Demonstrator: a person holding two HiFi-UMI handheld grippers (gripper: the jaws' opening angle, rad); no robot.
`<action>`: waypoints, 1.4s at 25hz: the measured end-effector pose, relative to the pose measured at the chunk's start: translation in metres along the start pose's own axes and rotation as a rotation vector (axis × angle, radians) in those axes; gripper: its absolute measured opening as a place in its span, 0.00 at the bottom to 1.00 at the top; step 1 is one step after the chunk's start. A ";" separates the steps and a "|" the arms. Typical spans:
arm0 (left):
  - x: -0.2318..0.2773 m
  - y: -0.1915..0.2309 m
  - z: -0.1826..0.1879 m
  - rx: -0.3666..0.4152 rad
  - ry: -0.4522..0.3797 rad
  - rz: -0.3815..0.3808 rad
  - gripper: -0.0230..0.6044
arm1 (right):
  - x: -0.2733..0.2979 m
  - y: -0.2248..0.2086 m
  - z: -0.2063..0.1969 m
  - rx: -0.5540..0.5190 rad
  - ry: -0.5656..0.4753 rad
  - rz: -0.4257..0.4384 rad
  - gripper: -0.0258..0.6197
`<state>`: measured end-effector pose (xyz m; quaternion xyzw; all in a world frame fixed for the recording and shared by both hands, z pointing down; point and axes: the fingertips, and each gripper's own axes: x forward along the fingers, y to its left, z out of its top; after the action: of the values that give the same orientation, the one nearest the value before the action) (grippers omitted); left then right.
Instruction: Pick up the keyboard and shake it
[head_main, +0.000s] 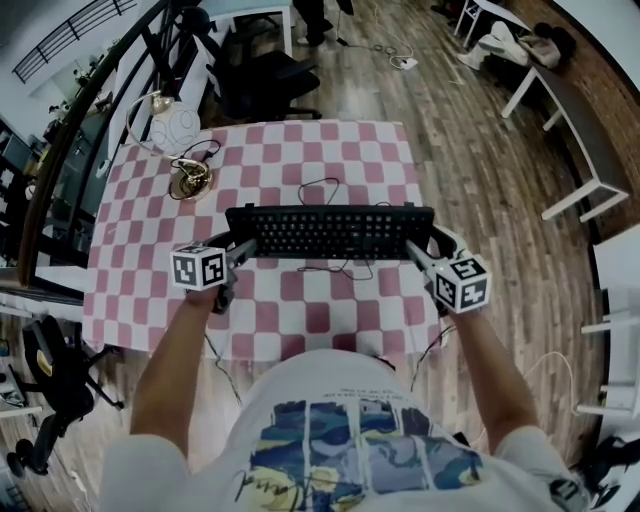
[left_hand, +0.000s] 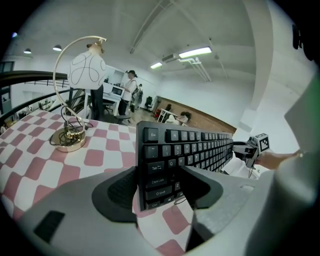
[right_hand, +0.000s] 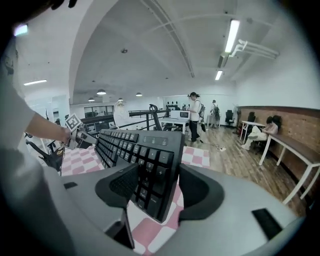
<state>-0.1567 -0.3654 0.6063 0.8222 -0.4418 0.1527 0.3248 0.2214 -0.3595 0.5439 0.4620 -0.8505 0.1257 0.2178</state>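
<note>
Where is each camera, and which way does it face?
Head view: on the person's head, looking down at the black keyboard over the pink checked tablecloth; both forearms, left gripper and right gripper show.
Left gripper view: on the left gripper, looking along the keyboard towards the right gripper; its jaws clamp the Esc end.
Right gripper view: on the right gripper, looking back towards the left gripper; its jaws clamp the number-pad end.
Shared: keyboard and opposite gripper in both gripper views.
</note>
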 end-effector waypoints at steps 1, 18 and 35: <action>-0.002 0.000 0.006 0.004 -0.013 0.000 0.45 | -0.002 0.000 0.009 -0.017 -0.016 -0.003 0.42; -0.036 -0.016 0.105 0.118 -0.188 0.004 0.45 | -0.034 -0.004 0.120 -0.307 -0.231 -0.081 0.40; -0.065 -0.043 0.176 0.251 -0.324 0.016 0.45 | -0.075 -0.003 0.190 -0.492 -0.364 -0.205 0.39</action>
<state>-0.1636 -0.4253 0.4236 0.8664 -0.4724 0.0750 0.1433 0.2113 -0.3852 0.3411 0.4937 -0.8293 -0.1911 0.1786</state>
